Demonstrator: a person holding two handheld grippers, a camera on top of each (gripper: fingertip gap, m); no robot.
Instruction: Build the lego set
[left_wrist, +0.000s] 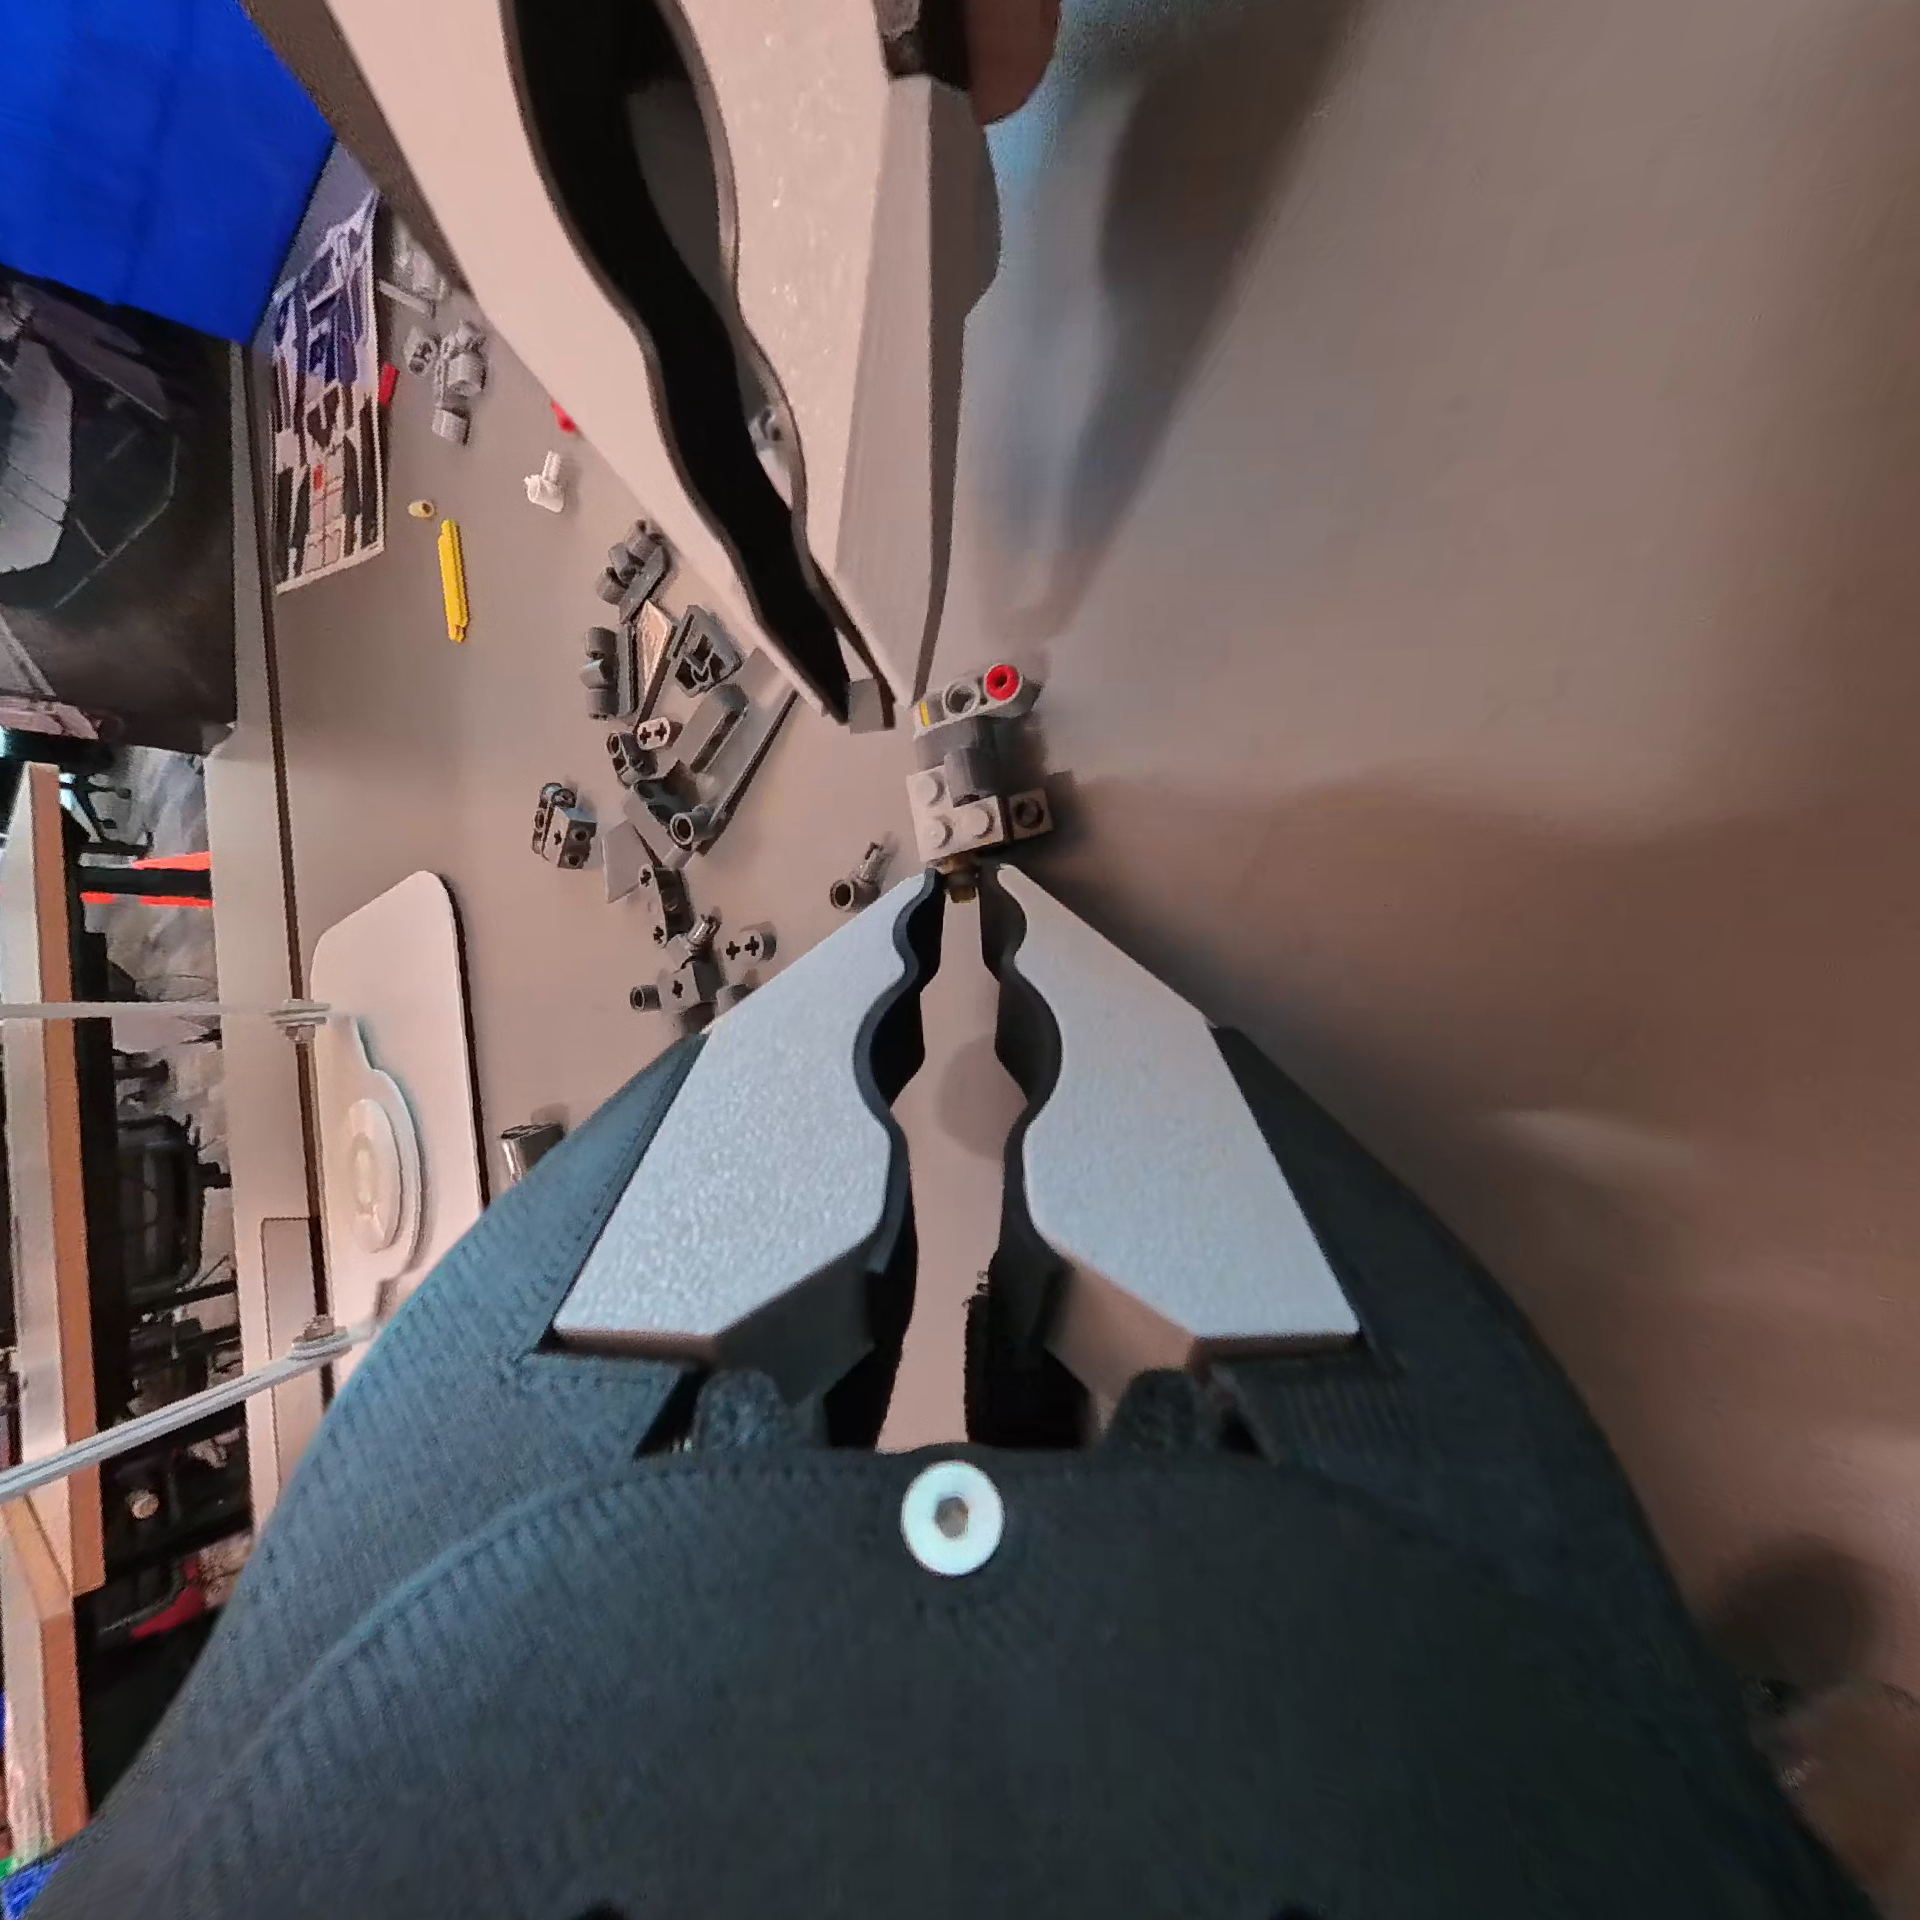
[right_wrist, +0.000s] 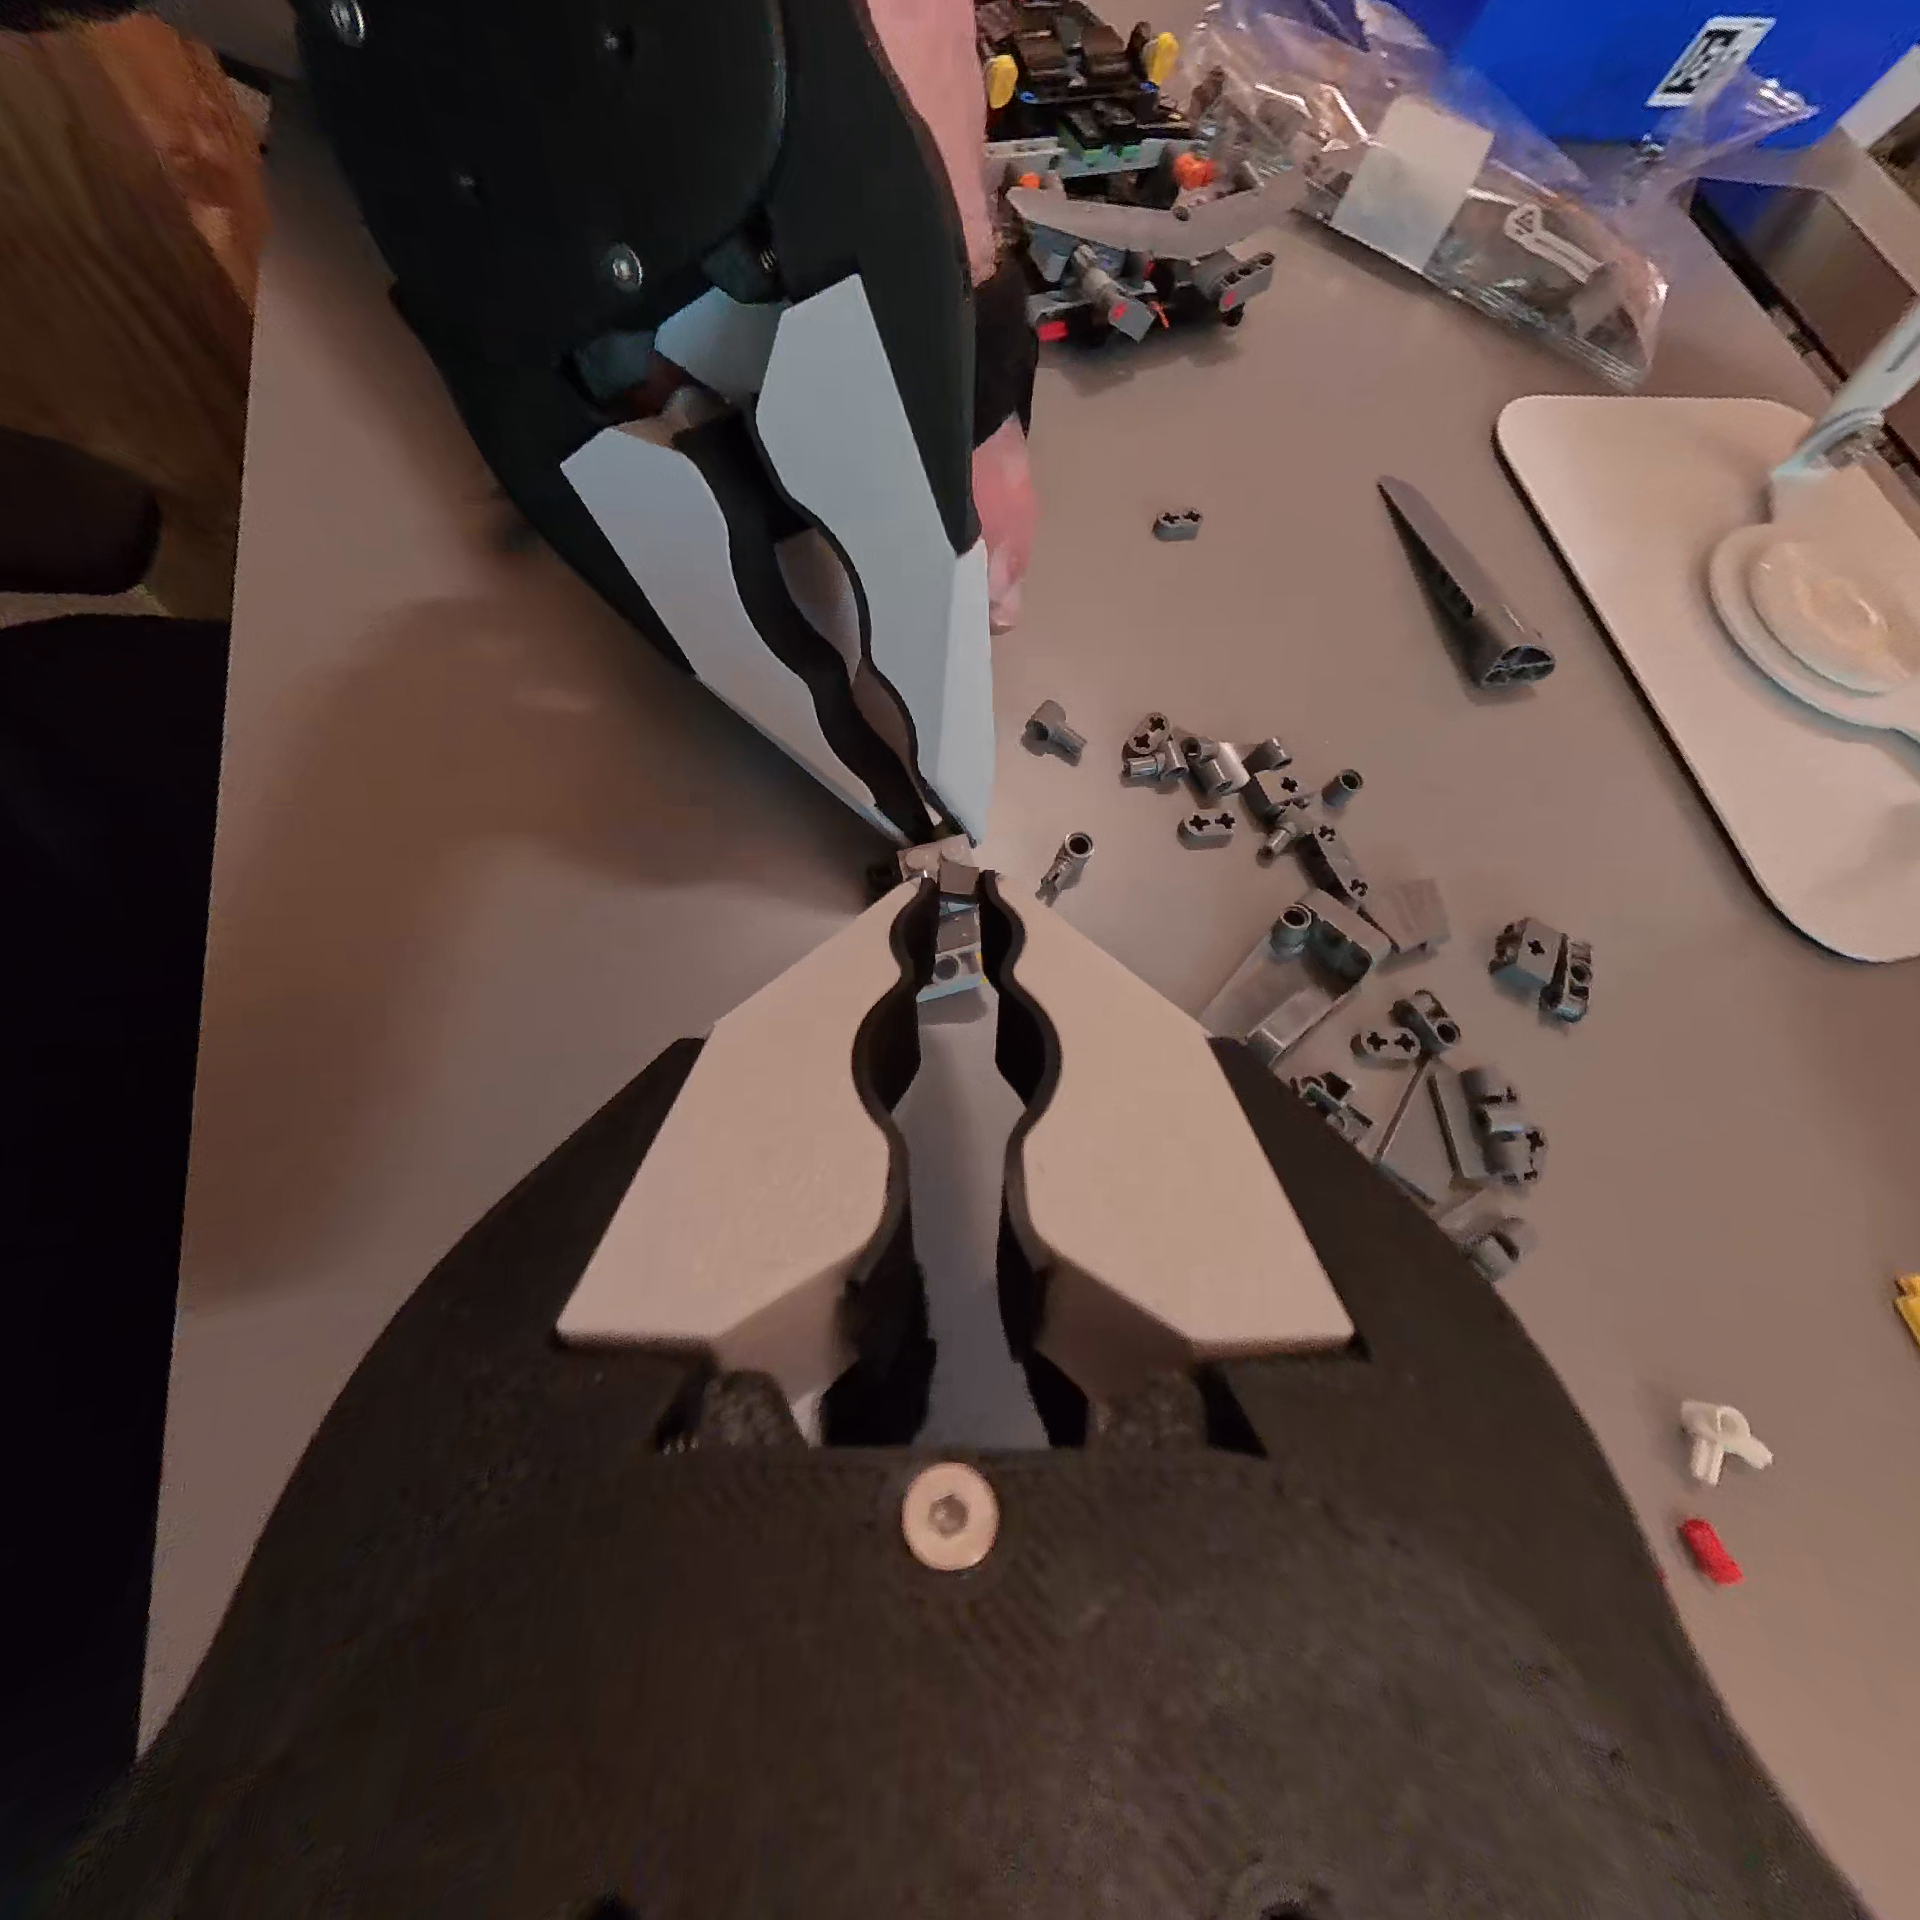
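Small grey brick assembly (left_wrist: 977, 774) pinched from both ends, above grey table (left_wrist: 1455, 727). Left gripper (left_wrist: 964, 883) clamped on tan pin (left_wrist: 962, 878) at near end; right gripper (right_wrist: 951, 894) closed on opposite end — long axis in line with both. Loose grey pieces (right_wrist: 1340, 935) alongside.

Your right claw (right_wrist: 951, 894) wears matt, grainy printed plastic with dark rubbery pads, and a shiny metal screw (right_wrist: 948, 1515) sits in its ridged black body. The small brick assembly (left_wrist: 977, 774) is smooth grey plastic. The counter (right_wrist: 499, 779) looks smooth and matt. The bag (right_wrist: 1475, 177) is glossy clear film.
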